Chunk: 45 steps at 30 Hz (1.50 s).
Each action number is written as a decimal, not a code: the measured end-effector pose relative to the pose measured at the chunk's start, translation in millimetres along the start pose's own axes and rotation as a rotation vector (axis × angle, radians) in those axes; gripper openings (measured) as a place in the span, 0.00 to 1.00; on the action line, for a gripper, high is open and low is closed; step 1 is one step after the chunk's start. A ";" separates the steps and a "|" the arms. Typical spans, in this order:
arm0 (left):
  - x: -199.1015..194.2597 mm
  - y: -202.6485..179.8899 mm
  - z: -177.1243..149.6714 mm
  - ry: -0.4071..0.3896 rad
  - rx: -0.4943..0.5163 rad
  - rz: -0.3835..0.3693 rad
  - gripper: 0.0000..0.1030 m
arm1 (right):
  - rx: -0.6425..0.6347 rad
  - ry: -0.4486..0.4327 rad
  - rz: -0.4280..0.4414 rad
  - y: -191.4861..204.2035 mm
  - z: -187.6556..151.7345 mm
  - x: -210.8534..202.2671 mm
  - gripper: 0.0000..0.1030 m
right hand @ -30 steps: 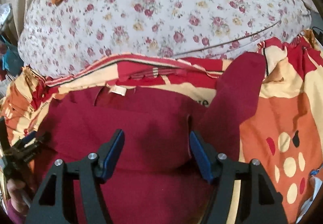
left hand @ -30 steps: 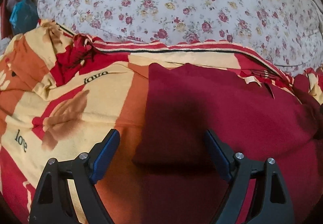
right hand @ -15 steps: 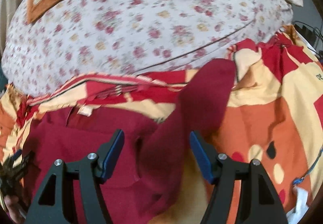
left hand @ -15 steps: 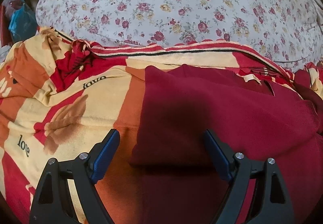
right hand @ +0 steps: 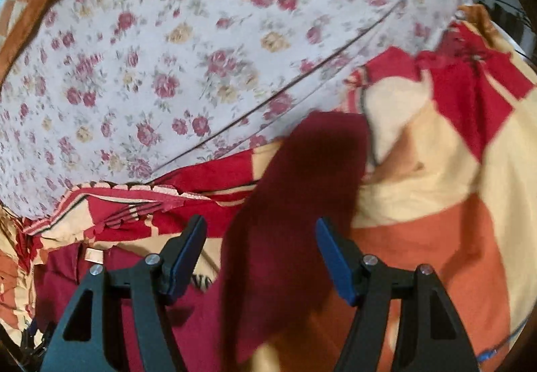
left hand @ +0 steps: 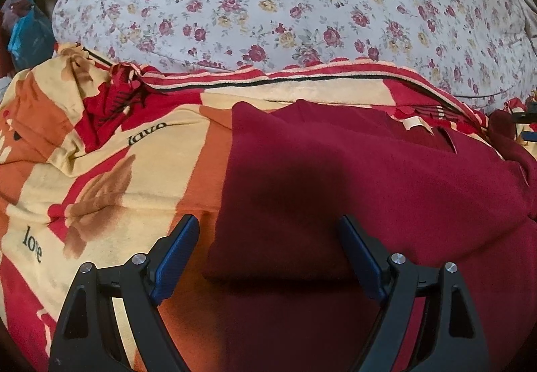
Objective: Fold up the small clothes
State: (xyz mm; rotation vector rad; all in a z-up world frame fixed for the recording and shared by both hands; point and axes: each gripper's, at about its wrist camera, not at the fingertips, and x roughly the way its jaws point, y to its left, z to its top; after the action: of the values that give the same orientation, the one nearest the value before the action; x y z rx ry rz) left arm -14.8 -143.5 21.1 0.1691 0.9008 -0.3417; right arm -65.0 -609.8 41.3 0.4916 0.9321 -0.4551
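A dark red garment lies spread on a patterned red, orange and cream blanket, with a white neck label near its far edge. My left gripper hovers open over the garment's folded left edge, nothing between its blue pads. In the right wrist view the garment's long sleeve stretches away across the blanket. My right gripper stands open astride that sleeve, pads apart from the cloth. The garment's body and label show at lower left there.
A large floral cushion or duvet rises behind the blanket and fills the far side in both views. A blue bag sits at the far left. Dark cables lie at the far right.
My right gripper has swung to the right, from over the garment's body to over the outstretched sleeve, rolling a little. The left gripper has stayed almost still over the left edge.
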 end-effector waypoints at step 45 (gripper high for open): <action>-21.3 44.2 10.3 -0.027 -0.209 -0.181 0.62 | -0.563 0.222 0.478 198.4 -197.0 -80.9 0.58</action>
State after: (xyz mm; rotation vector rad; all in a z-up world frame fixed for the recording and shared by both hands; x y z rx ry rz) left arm -3.5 -100.5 44.3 -0.1100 0.9215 -0.4142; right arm -120.7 -324.2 50.0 0.2341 1.0643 0.3011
